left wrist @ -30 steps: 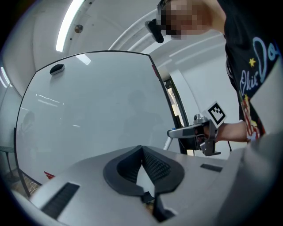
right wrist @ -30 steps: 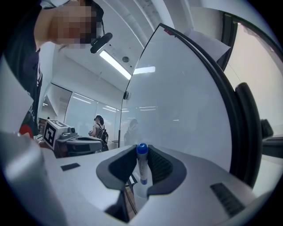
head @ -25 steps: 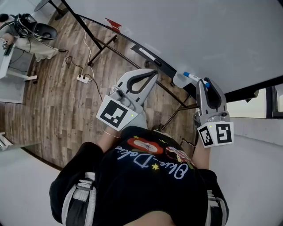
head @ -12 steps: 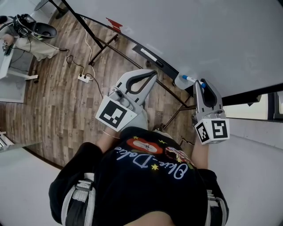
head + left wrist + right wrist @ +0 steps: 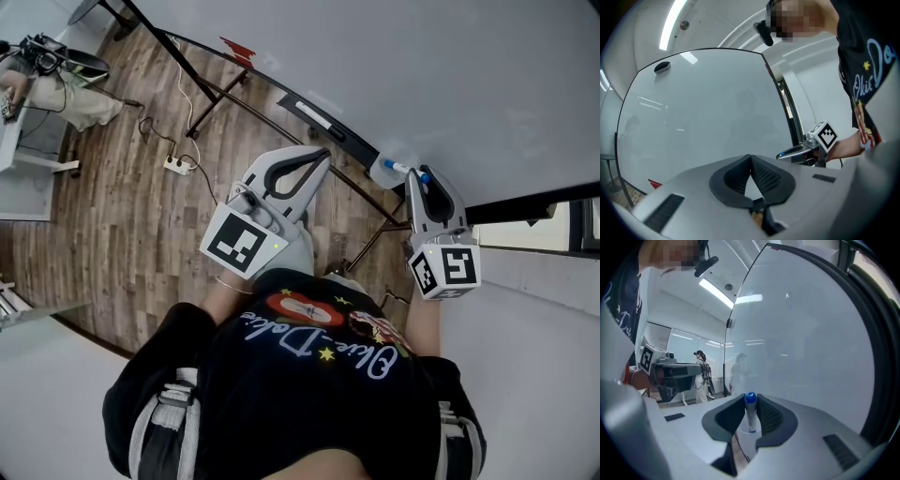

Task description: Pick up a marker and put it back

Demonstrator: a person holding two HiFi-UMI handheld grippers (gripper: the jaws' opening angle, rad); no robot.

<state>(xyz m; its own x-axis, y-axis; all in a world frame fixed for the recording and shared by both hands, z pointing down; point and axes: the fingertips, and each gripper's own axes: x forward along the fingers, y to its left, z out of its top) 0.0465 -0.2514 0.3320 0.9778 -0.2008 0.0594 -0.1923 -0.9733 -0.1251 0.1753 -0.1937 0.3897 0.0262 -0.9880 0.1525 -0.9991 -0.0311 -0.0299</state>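
One marker (image 5: 750, 416), blue cap up, stands clamped in right gripper (image 5: 750, 399); left gripper (image 5: 750, 159) closed, empty

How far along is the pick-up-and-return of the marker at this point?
Done: the pick-up, it seems. The blue-capped marker stands clamped between the right gripper's jaws. In hand: it is held at the white cup by the whiteboard's lower edge; whether its lower end is inside, I cannot tell. Left: seating it and opening the jaws. The left gripper is shut and empty.
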